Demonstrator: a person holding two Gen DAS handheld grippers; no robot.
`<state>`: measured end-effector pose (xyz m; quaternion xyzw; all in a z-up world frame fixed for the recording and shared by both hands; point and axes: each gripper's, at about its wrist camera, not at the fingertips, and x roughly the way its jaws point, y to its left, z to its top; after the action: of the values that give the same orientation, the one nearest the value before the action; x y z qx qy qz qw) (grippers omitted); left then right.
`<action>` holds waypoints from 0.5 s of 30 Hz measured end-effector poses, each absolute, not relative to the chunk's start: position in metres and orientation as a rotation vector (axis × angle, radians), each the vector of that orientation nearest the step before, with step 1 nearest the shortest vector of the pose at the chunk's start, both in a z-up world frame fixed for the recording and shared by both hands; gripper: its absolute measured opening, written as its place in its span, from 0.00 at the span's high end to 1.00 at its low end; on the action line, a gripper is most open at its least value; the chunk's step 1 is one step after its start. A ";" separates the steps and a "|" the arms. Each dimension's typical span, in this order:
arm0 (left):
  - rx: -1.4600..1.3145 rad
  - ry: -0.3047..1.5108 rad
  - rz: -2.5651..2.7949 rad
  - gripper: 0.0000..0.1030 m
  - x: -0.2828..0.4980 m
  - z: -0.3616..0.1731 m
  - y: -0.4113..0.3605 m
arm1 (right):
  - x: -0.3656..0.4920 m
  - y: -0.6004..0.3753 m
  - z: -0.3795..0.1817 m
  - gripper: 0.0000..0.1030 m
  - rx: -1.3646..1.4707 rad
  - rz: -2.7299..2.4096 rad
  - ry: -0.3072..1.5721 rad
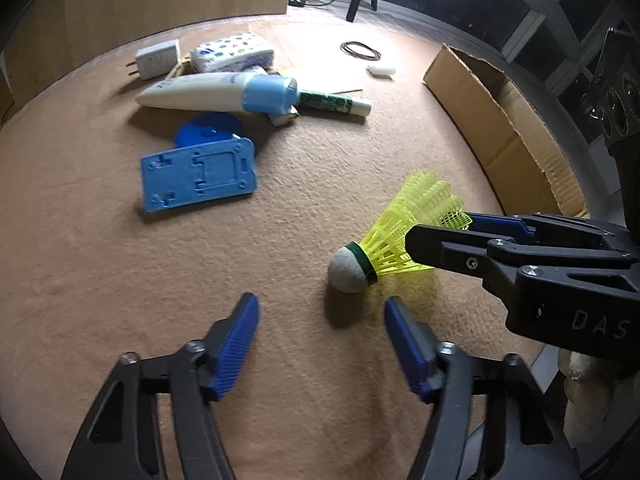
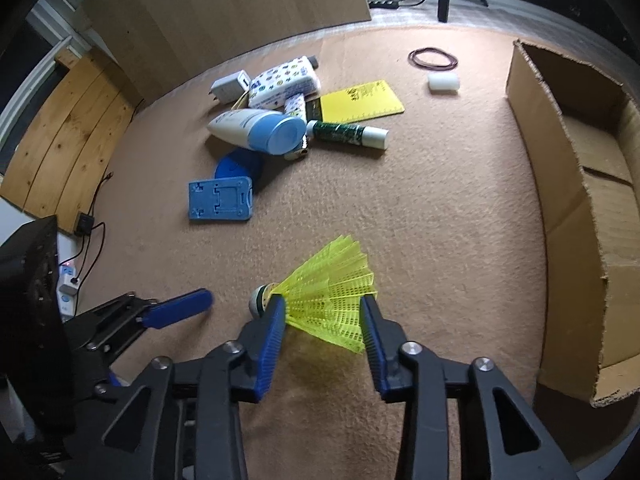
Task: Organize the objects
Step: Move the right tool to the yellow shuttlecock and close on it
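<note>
Right gripper (image 2: 323, 312) jaws closed against yellow shuttlecock (image 2: 332, 300) skirt, left gripper (image 1: 320, 316) jaws wide apart and empty just beside its cork, cardboard box (image 2: 580, 184) to the right on the table (image 2: 440, 200).

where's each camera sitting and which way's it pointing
Left wrist: on the left gripper, looking along its open fingers at the shuttlecock; the right gripper enters from the right.
Right wrist: on the right gripper, fingers around the shuttlecock skirt.
Shared: shuttlecock, blue plate, box.
</note>
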<state>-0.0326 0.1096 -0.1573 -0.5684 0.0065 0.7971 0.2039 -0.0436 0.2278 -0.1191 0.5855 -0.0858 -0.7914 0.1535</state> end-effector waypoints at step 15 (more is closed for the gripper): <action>-1.552 -0.036 2.182 0.72 -0.036 -0.161 0.122 | -0.048 0.231 -0.122 0.87 1.656 -2.193 -0.306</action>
<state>-0.0364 0.1223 -0.1611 -0.5641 -0.0131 0.7931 0.2296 -0.0481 0.2310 -0.1218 0.5883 -0.1086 -0.7792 0.1872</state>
